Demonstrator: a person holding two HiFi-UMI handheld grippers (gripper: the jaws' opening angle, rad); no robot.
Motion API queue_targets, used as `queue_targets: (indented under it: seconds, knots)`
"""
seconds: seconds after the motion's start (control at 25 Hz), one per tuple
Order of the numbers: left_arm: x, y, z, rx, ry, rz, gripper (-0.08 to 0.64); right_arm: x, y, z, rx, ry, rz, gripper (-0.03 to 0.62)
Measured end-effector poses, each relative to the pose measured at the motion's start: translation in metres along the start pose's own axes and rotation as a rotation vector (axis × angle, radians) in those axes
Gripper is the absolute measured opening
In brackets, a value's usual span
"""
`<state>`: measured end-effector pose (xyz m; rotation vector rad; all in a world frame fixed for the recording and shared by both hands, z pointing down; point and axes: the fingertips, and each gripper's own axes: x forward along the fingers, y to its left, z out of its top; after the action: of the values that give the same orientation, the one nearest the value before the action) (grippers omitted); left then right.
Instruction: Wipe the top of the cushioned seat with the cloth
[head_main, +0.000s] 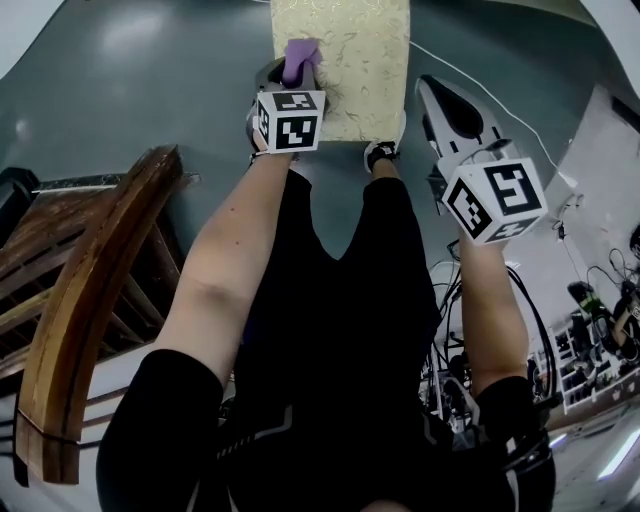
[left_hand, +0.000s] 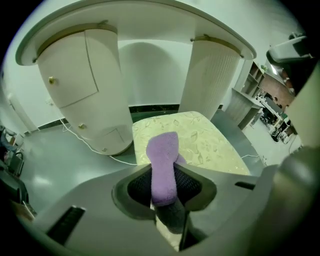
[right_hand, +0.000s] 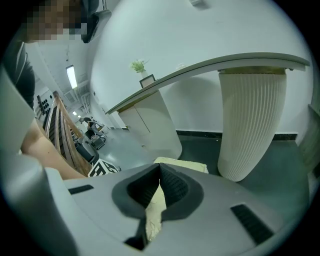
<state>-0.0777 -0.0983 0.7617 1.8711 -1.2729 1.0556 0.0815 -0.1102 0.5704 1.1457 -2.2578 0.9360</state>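
The left gripper (head_main: 297, 72) is clamped on the cloth (head_main: 300, 52) at the seat's (head_main: 355, 60) near left edge. The right gripper (head_main: 432, 92), jaws together and empty, hangs to its right. Only a narrow fold is pinched, so rubbing could drag the cloth free

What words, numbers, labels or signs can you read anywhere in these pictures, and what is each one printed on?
No words or numbers can be read in any view.
Left marker cube: black-and-white square code patterns only, no lettering.
Right marker cube: the same, code patterns only.
Small frame on the counter: too small to tell whether it bears any print.
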Motion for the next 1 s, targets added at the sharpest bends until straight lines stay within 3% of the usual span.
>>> queue_targets:
  seconds: [0.2,0.32,0.52,0.72,1.0]
  knots:
    - [-0.008,0.032,-0.014,0.006,0.031,0.043,0.094,0.015,0.021,0.004,-0.009,0.007,0.026,0.005]
    - [-0.016,0.057,-0.024,-0.035,0.06,0.089,0.094,0.017,0.029,0.012,-0.019,-0.005,0.033,0.005]
    - [-0.04,0.071,-0.03,-0.099,0.039,0.133,0.094,0.013,0.03,0.022,-0.022,-0.023,0.055,0.005]
    - [-0.049,0.033,-0.006,-0.057,-0.02,0.1,0.094,-0.003,0.016,0.029,-0.045,-0.038,0.083,0.005]
    - [-0.031,-0.072,0.063,0.032,-0.116,-0.075,0.094,-0.04,-0.034,0.021,-0.014,-0.036,0.059,0.005]
